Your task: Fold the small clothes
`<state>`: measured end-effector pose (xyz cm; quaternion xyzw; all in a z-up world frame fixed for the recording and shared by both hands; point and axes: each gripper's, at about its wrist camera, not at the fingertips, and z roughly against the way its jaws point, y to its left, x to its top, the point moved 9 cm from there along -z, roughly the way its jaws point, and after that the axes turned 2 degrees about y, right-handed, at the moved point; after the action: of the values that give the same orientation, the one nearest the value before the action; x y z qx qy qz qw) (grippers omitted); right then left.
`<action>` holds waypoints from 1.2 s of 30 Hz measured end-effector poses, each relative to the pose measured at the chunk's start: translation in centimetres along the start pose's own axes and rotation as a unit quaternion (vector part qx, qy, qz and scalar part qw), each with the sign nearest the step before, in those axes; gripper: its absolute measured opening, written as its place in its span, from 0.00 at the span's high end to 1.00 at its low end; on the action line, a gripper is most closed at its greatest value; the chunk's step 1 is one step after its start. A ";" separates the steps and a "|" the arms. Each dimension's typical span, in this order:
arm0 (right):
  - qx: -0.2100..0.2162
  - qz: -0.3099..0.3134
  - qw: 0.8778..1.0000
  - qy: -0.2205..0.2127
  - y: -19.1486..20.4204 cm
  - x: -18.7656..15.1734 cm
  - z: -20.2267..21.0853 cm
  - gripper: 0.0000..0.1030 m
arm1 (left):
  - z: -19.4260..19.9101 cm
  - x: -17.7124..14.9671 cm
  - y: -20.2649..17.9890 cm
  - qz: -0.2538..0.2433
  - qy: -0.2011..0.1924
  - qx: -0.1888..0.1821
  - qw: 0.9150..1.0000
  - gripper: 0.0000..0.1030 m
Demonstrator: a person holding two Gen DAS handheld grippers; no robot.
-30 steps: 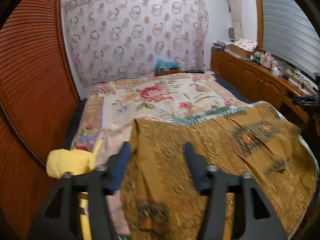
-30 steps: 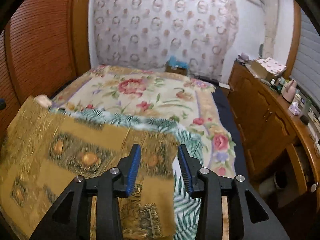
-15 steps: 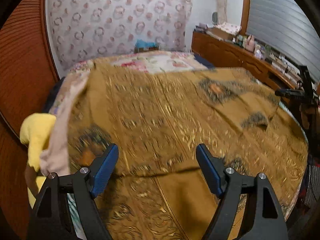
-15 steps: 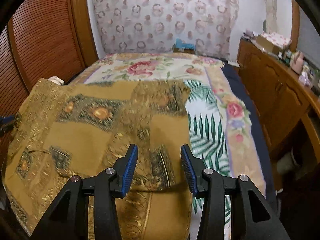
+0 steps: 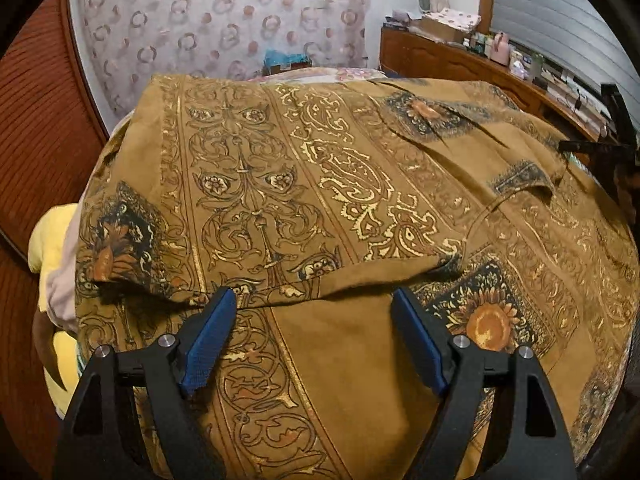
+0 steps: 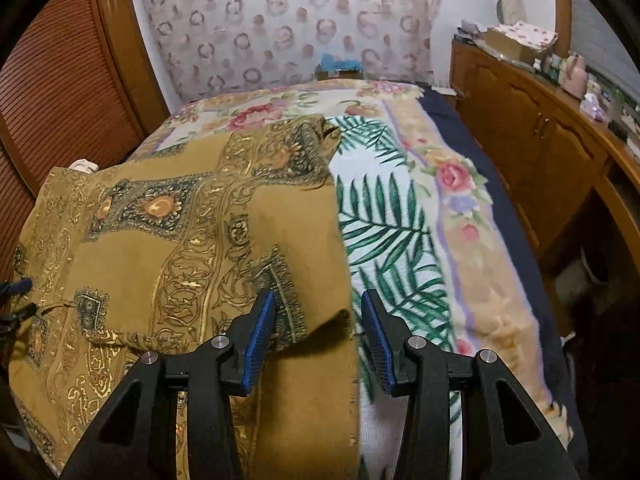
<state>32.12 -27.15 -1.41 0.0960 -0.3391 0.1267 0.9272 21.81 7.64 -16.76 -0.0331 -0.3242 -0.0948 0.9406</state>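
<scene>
The brown garment (image 5: 320, 184) is thin woven cloth, matt, its printed gold scrollwork catching a faint metallic sheen. The blanket (image 6: 460, 208) along the bed's right edge looks soft and fuzzy. The left gripper (image 5: 314, 336) and right gripper (image 6: 319, 334) are matt black plastic with ribbed blue pads (image 5: 208, 344) and bright metal screws. The cabinet (image 6: 532, 128) is glossy varnished wood.

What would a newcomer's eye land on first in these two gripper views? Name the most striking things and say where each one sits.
First, the mustard-brown garment with gold scrollwork, spread over the near part of the bed, one layer folded back on itself. Next, the blue-padded fingers of the left gripper, open just above that fold. In the right wrist view, the green palm-leaf cloth lies beside the garment on the floral bedspread.
</scene>
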 end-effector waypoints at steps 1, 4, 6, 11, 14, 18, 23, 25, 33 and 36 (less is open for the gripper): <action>0.006 0.003 1.000 -0.002 0.5 0.1 -0.1 0.55 | 0.0 0.0 0.0 0.002 0.001 -0.002 1.000 0.20; 0.024 0.015 1.000 -0.011 1.7 0.3 -0.3 0.55 | 0.0 0.0 0.0 0.002 0.001 -0.002 1.000 0.20; 0.031 0.017 0.999 -0.014 2.2 0.4 -0.4 0.55 | 0.0 0.0 0.0 0.002 0.001 -0.002 1.000 0.20; 0.013 0.022 1.000 -0.004 2.2 -0.7 -1.7 0.55 | -0.1 0.1 0.1 0.002 0.001 -0.003 1.000 0.20; 0.004 0.025 1.000 -0.004 2.2 -1.2 -2.1 0.55 | -0.1 0.1 0.0 0.002 0.001 -0.003 1.000 0.19; -0.003 0.034 0.999 -0.015 2.5 -1.3 -1.8 0.55 | -0.1 0.0 0.0 0.002 0.001 -0.002 1.000 0.19; -0.013 0.047 0.999 -0.020 2.8 -1.6 -1.6 0.55 | -0.1 0.0 0.0 0.004 0.000 0.003 1.000 0.19; -0.023 0.055 0.998 -0.019 3.1 -1.7 -1.5 0.55 | 0.1 -0.2 0.0 0.012 0.000 -0.001 1.000 0.21; -0.028 0.061 0.998 -0.019 3.2 -1.8 -1.0 0.55 | 4.2 -0.1 3.6 0.064 -0.051 0.009 0.997 0.42; -0.028 0.061 0.998 -0.020 3.3 -1.8 -1.0 0.55 | 5.4 0.1 5.5 0.089 -0.066 0.011 0.994 0.50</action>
<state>30.42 -24.05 -3.04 0.0519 -0.3657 0.1719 0.9132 19.73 13.67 -12.45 -0.0576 -0.3827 -0.0048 0.9220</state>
